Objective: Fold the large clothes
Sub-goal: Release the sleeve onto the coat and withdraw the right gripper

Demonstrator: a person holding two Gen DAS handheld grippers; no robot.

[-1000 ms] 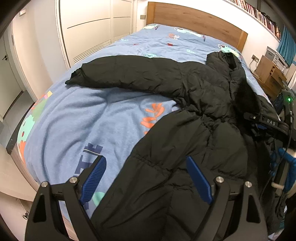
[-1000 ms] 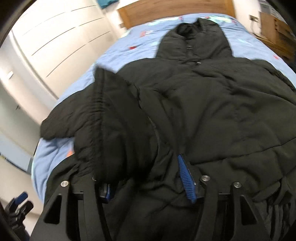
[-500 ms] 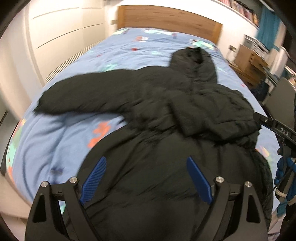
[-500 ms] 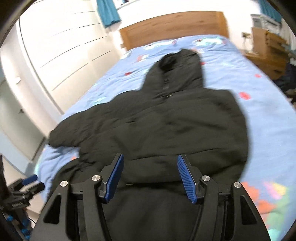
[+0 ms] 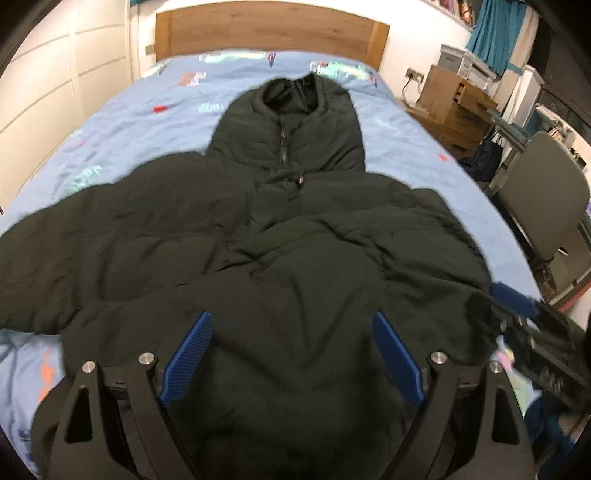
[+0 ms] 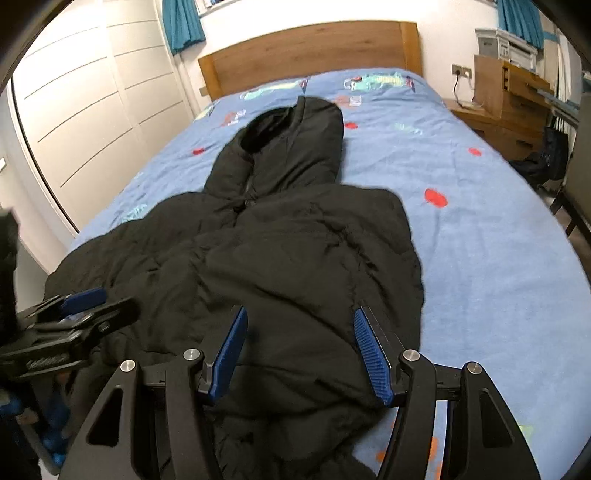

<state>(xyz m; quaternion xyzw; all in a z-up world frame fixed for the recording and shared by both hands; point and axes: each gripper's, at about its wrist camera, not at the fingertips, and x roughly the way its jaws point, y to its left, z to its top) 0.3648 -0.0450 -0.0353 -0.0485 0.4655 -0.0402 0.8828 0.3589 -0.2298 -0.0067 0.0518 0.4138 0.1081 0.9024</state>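
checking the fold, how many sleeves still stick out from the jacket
1: a sleeve lies out to the left on the bed. The other looks folded over the jacket front.

We see the bed [image 6: 480, 229]: blue patterned sheet, wooden headboard [image 6: 310, 48] at the far end. Black hooded jacket [image 6: 295, 258] lies directly on it, hood toward the headboard, one sleeve spread left.

A home bedroom. A bed [image 6: 480, 229] with a blue patterned cover fills the middle, its wooden headboard [image 6: 310, 48] at 12 o'clock. White wardrobe doors [image 6: 85, 99] stand at 10 o'clock, a wooden bedside cabinet [image 6: 513, 107] at 2 o'clock (a printer on top), teal curtains [image 6: 183, 24] behind.
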